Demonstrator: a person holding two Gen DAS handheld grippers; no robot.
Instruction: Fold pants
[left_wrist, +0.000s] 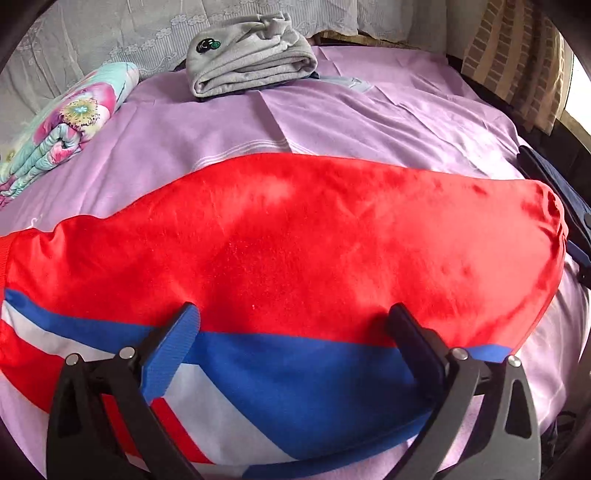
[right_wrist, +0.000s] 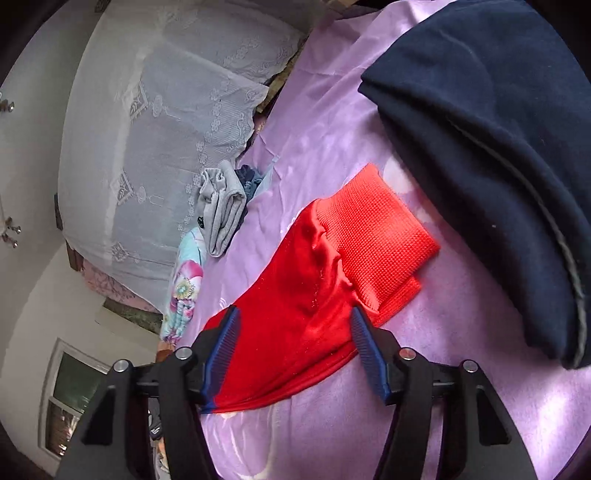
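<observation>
Spread tongs (left_wrist: 293, 317) apparently over red pants (left_wrist: 295, 236).

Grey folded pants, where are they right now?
In the left wrist view, the grey folded pants sit top centre on the purple sheet, right of the floral quilt.

A bed (left_wrist: 369, 122) in a lilac sheet is carrying red pants (left_wrist: 295, 240) at frame centre, folded grey clothing (left_wrist: 251, 59) up top, a floral quilt (left_wrist: 70, 122) lying upper left, and a navy garment (right_wrist: 498, 147).
</observation>
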